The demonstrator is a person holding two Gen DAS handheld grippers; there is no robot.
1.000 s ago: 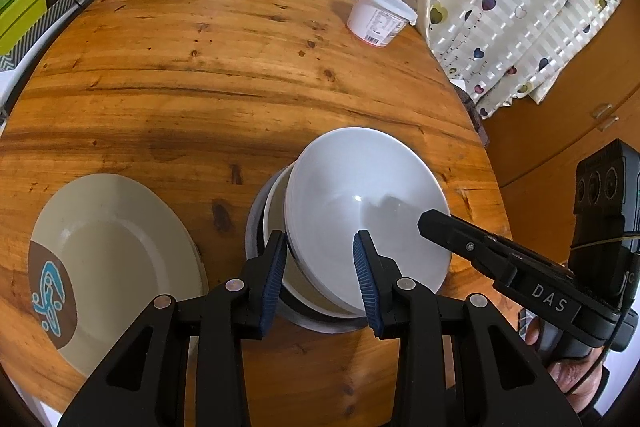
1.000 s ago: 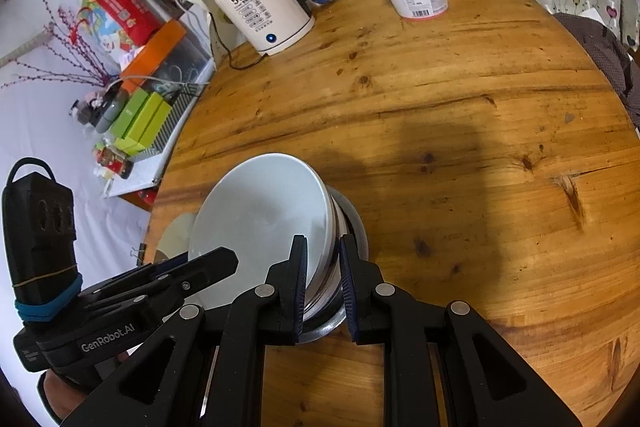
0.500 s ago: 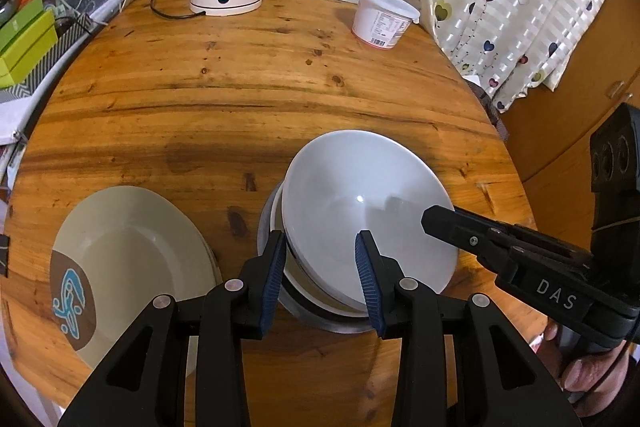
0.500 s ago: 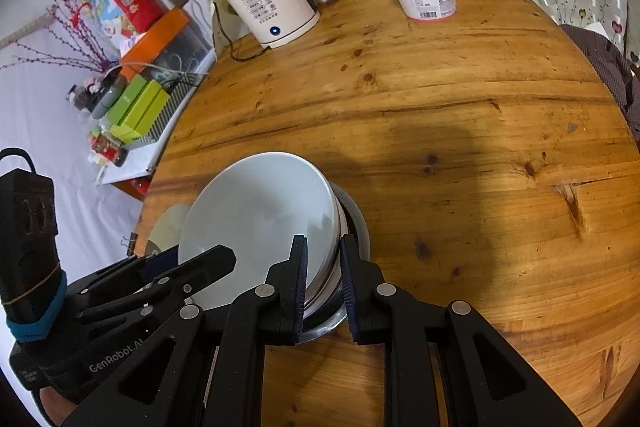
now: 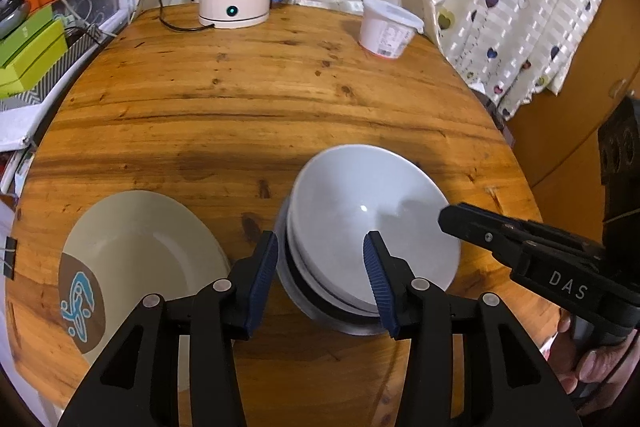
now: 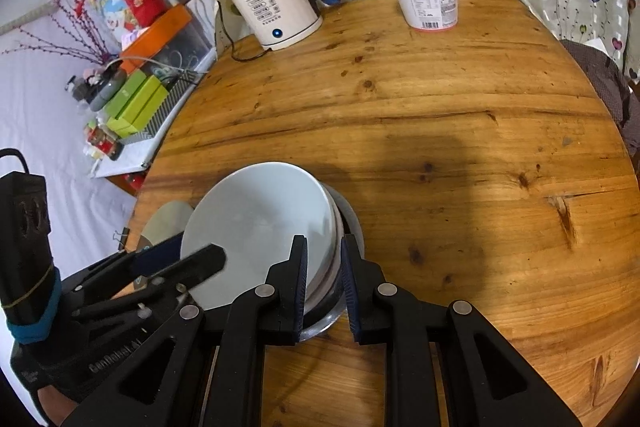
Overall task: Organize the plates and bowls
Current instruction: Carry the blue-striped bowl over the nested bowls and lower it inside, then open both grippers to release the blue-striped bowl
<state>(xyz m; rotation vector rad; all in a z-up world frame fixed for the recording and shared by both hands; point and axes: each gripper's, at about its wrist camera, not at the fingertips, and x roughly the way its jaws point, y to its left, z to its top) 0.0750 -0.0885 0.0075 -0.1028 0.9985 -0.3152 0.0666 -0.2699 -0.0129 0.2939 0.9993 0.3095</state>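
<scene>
Stacked white bowls (image 5: 372, 227) near tabletop (image 5: 240, 99) front edge: glazed, slippery, breakable. Right claw (image 6: 324, 283) clamped on stack rim; left claw (image 5: 320, 279) just opening, astride rim, pads clear.

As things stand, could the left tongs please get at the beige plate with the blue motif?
Probably yes. The left tongs stand open astride the white bowl's rim, and the beige plate lies bare just beside them on the table, nothing between.
</scene>
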